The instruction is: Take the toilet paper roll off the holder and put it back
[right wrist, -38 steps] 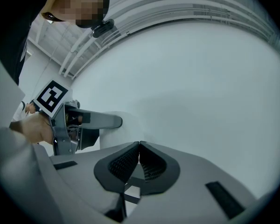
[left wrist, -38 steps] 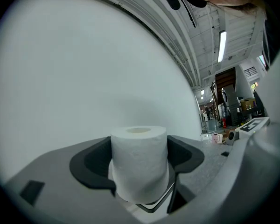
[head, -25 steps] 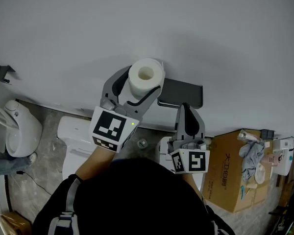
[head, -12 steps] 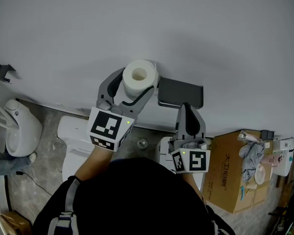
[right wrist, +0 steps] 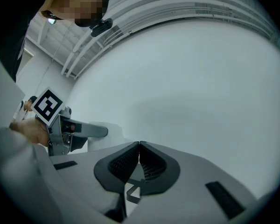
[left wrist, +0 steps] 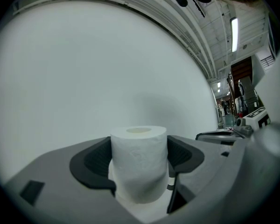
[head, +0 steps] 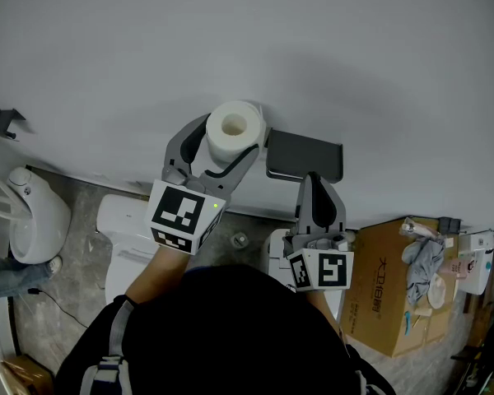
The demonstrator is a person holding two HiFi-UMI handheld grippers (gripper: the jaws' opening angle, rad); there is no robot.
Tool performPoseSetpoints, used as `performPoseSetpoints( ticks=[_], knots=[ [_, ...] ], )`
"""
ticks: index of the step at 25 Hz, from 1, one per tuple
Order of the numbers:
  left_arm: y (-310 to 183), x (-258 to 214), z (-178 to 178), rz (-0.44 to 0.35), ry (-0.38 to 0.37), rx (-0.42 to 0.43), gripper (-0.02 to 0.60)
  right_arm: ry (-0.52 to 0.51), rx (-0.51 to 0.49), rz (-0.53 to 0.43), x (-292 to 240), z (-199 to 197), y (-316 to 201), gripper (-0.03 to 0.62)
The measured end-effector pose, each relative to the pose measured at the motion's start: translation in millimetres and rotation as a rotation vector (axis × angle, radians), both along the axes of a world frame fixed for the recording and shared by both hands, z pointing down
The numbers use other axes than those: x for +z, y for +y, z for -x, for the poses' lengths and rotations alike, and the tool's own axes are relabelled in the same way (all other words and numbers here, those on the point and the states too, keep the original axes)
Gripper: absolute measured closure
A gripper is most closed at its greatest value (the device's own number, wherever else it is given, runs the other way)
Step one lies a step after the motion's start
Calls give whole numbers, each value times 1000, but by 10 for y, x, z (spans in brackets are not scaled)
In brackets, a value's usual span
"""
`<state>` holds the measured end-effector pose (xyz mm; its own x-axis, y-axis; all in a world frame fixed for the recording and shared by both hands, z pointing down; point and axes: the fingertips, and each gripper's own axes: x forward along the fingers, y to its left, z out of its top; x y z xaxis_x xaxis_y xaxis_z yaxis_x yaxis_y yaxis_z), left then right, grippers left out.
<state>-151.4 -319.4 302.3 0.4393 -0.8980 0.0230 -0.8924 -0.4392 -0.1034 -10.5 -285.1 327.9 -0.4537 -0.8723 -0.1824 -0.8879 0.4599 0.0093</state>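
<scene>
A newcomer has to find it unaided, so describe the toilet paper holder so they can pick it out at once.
Start with the big pale wall that fills the head view. On it, just right of the white toilet paper roll, sits the holder. It is a flat, dark grey plate with rounded corners, much bigger than the small dark hook far to the left.

left tool (head: pixel 230 135) + toilet paper roll (head: pixel 233 130) | moved slightly left | farther from holder (head: pixel 305 155)
</scene>
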Motion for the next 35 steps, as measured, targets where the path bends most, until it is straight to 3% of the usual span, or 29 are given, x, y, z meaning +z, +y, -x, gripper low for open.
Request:
performPoseSetpoints(
  ticks=[17, 35],
  knots=[
    [1, -7, -13, -2, -3, 10, 219, 5, 2, -2, -1, -4, 3, 571],
    [-51, -189, -396, -34, -5, 91, 219, 0, 36, -8, -16, -207, 18, 571]
  ],
)
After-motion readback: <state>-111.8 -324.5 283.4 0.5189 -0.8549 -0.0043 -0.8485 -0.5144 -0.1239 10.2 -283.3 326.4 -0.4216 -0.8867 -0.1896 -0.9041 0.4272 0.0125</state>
